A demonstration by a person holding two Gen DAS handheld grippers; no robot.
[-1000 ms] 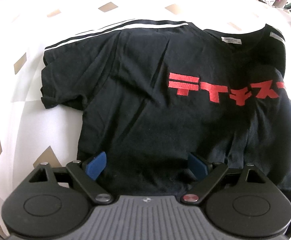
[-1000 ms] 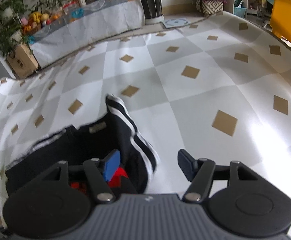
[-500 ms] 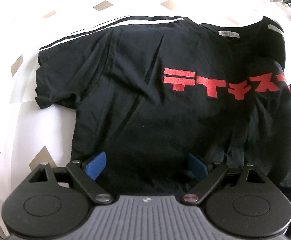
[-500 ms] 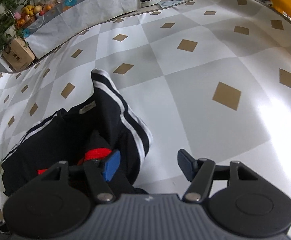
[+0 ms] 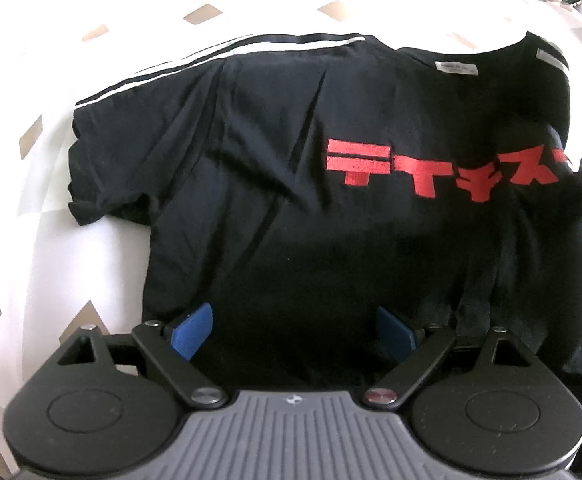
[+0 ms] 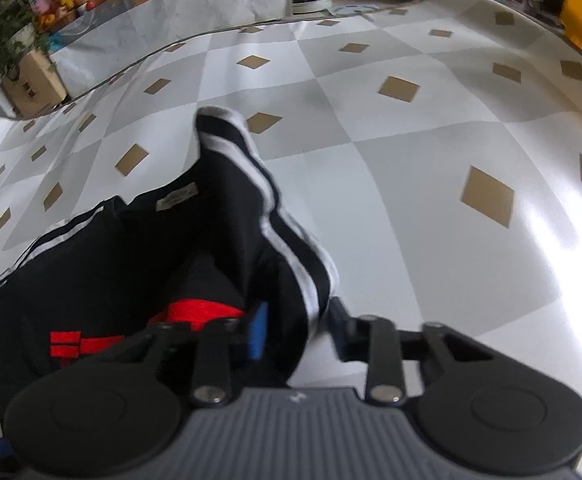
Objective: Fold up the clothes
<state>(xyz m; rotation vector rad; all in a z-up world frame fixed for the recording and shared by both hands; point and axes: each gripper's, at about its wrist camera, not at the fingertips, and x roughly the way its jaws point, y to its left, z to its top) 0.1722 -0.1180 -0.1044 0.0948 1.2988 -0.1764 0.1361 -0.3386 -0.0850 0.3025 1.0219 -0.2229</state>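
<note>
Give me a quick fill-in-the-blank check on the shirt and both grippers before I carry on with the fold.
1. The black T-shirt has ____ lettering on its chest.
2. The left gripper hovers with its jaws ____ over the hem.
3. The right gripper, whose jaws have just been closing, pinches the sleeve with the ____ stripes.

Missing words: red; open; white
</note>
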